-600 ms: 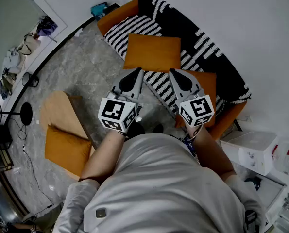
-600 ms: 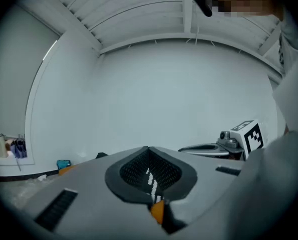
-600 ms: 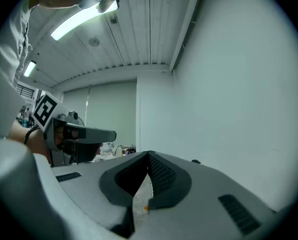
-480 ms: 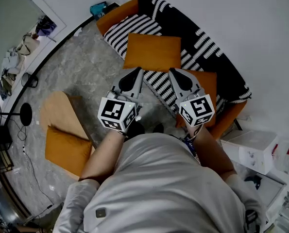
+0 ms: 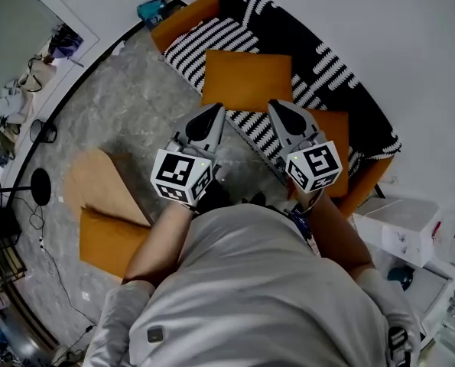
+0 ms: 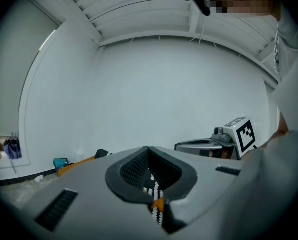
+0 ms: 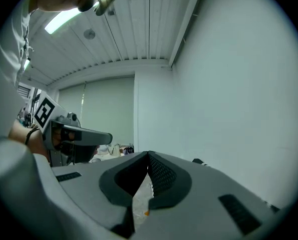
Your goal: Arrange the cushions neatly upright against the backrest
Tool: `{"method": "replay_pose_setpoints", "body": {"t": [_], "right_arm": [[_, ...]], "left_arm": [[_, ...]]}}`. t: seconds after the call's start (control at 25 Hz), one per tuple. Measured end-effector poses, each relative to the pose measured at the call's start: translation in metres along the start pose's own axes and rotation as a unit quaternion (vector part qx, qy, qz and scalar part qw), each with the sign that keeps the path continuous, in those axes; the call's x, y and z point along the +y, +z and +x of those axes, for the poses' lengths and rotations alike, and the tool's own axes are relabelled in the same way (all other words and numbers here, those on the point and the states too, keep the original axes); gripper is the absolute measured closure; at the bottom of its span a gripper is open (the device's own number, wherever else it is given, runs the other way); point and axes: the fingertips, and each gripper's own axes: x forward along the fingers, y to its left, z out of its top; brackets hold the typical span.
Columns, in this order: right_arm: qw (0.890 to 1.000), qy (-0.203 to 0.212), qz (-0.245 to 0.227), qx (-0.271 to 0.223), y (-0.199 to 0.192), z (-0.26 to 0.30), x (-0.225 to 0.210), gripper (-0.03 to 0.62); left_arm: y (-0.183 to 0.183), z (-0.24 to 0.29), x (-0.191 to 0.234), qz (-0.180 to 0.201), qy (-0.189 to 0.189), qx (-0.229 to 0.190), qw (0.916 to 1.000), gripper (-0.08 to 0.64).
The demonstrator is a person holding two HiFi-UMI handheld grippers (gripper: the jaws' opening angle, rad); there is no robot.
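Saw the table cushion (image 5: 108,239), orange, lying flat on the near end of the wooden table (image 5: 97,178), well apart from the sofa (image 5: 319,60) and out in front of its left half. Saw grey stone floor (image 5: 128,105) between table and sofa.

Held the left tool (image 5: 214,112) shut and empty, in the air just before the sofa's front edge, tip aimed at the seat. In the left gripper view, found its jaws pressed together with nothing between them; glimpsed only a sliver of the sofa's black-and-white stripes and some orange below the tips.

Saw the middle cushion (image 5: 246,80), orange, lying across the sofa's striped seat about midway along, its far edge toward the backrest; could not tell how far it leaned.

Held the right tool (image 5: 277,107) shut and empty too, beside the left one, over the sofa's front edge. In the right gripper view, found its jaws closed on nothing.

Saw the end cushion (image 5: 336,132), orange, at the sofa's right end by the orange arm, partly hidden behind the right tool.

Noted a white box (image 5: 399,228) on the floor past the sofa's right end.
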Motion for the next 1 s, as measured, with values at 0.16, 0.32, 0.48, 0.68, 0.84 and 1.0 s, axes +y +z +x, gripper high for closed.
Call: {"method": "replay_pose_setpoints", "body": {"t": [0.16, 0.32, 0.48, 0.68, 0.84, 1.0], "right_arm": [[1.0, -0.014, 0.0, 0.009, 0.001, 0.034, 0.007, 0.569], [0.999, -0.029, 0.003, 0.019, -0.002, 0.06, 0.012, 0.569], [0.999, -0.035, 0.009, 0.026, -0.004, 0.076, 0.007, 0.569], [0.998, -0.043, 0.011, 0.032, -0.01, 0.086, -0.01, 0.569], [0.998, -0.042, 0.014, 0.033, -0.014, 0.102, -0.034, 0.569], [0.999, -0.035, 0.019, 0.032, -0.015, 0.116, -0.06, 0.569]], "left_arm": [[0.005, -0.004, 0.04, -0.004, -0.015, 0.002, 0.9999, 0.551], [0.006, -0.006, 0.076, -0.014, -0.026, 0.004, 0.9996, 0.551], [0.003, 0.001, 0.097, -0.026, -0.032, 0.007, 0.9991, 0.551], [-0.005, 0.02, 0.105, -0.034, -0.041, 0.015, 0.9985, 0.551], [-0.004, 0.044, 0.121, -0.032, -0.034, 0.018, 0.9987, 0.551], [-0.002, 0.071, 0.13, -0.035, -0.026, 0.023, 0.9988, 0.551]]}}
